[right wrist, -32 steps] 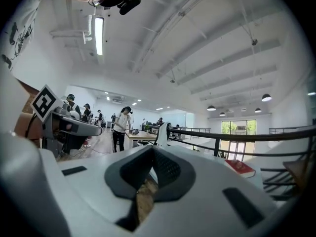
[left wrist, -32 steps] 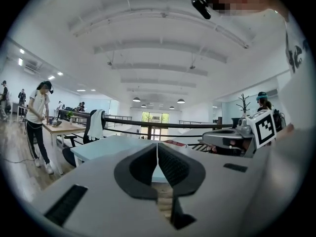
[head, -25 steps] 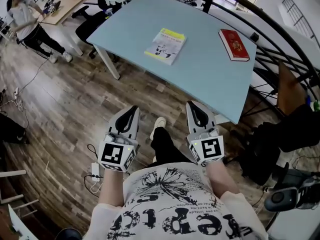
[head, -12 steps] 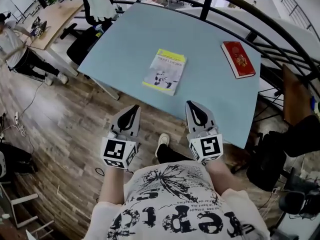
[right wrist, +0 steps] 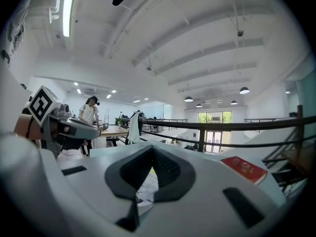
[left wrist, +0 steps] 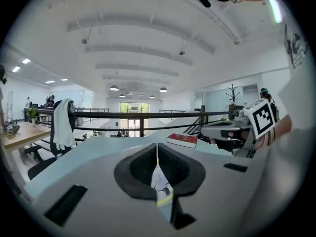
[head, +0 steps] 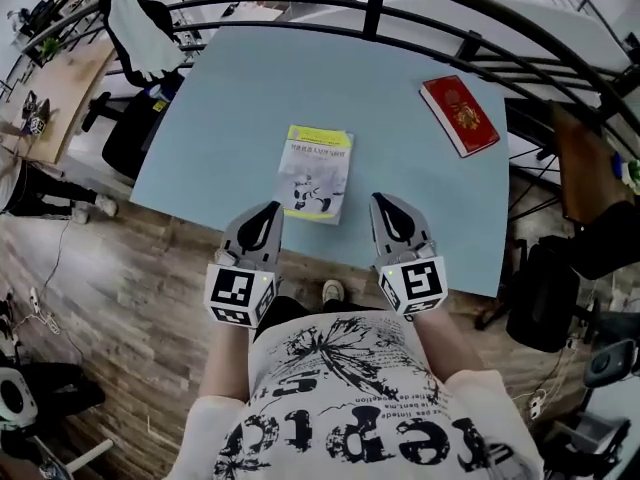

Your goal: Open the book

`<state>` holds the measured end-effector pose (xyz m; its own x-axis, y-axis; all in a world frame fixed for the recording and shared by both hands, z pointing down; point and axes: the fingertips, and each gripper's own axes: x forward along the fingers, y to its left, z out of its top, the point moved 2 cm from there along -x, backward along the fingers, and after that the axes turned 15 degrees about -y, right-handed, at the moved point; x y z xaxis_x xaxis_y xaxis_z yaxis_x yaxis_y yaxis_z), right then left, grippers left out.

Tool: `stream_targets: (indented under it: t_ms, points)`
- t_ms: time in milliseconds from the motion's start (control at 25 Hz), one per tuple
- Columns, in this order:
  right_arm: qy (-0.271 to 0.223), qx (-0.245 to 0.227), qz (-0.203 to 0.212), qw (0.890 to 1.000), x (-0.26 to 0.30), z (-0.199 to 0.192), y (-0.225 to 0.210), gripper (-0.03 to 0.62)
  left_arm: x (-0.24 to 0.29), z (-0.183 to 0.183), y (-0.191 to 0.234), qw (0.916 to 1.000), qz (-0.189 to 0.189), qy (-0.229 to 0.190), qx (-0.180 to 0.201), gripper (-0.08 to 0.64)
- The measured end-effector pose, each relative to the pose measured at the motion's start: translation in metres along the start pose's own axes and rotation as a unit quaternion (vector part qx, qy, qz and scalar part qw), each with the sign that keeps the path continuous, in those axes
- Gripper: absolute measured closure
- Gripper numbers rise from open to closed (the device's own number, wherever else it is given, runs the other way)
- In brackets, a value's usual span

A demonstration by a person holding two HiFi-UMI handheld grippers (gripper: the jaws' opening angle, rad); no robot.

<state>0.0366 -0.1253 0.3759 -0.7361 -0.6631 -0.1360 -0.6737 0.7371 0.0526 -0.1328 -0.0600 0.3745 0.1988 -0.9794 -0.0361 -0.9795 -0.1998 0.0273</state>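
Left gripper (head: 266, 218): jaws pressed together with nothing between them, poised at the near edge of the desk (head: 240, 98).
Right gripper (head: 385, 208): jaws likewise pressed together and empty, alongside the left at the same edge.
Task's book: a yellow-and-white paperback (head: 317, 173) lies closed and flat near the front of the pale blue desk, just ahead of the two grippers and between them.
Second book: a red book (head: 459, 115) lies closed toward the far right corner, well apart from the paperback.
Risk, wrong book: the task names one book and two are on the desk. The paperback looks the likelier target, being nearest.
Risk, sliding: the paperback looks thin and the desk smooth, so a closed gripper tip nudging the cover edge could shove the whole book along unless the other gripper pins it.
Risk, creasing: a tip that digs in too deep could catch a wad of pages or bend the soft cover.
Count, books: two.
Count, grippers: two.
Count, desks carrying books: one.
Count, railing (head: 300, 3) behind the desk: one.
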Motion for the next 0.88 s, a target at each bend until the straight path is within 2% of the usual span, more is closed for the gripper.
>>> stream_targets:
  t_ms: [240,400,520,640,760,880]
  points:
    - [0.028,-0.007,-0.06,0.998,0.01,-0.016,-0.006,0.581,0.037,-0.03,0.011,0.9968,-0.068,0.042,0.0,0.537]
    - [0.041,-0.003,-0.113,0.993,0.009,-0.026,-0.002,0.581,0.053,-0.058,0.011,0.9883,-0.13,0.08,0.003,0.537]
    - [0.055,-0.004,-0.143,0.988,0.005,-0.038,0.003,0.581,0.062,-0.083,0.003,0.9776,-0.18,0.109,-0.003,0.537]
    - [0.078,0.0,-0.167,0.983,-0.002,-0.055,0.007,0.581,0.066,-0.11,-0.01,0.9631,-0.23,0.14,-0.008,0.537]
    - [0.098,0.008,-0.187,0.977,-0.009,-0.072,0.008,0.581,0.071,-0.134,-0.022,0.9506,-0.263,0.164,-0.012,0.535]
    - [0.114,0.016,-0.209,0.971,-0.019,-0.087,0.008,0.581,0.074,-0.161,-0.036,0.9375,-0.291,0.191,0.001,0.48]
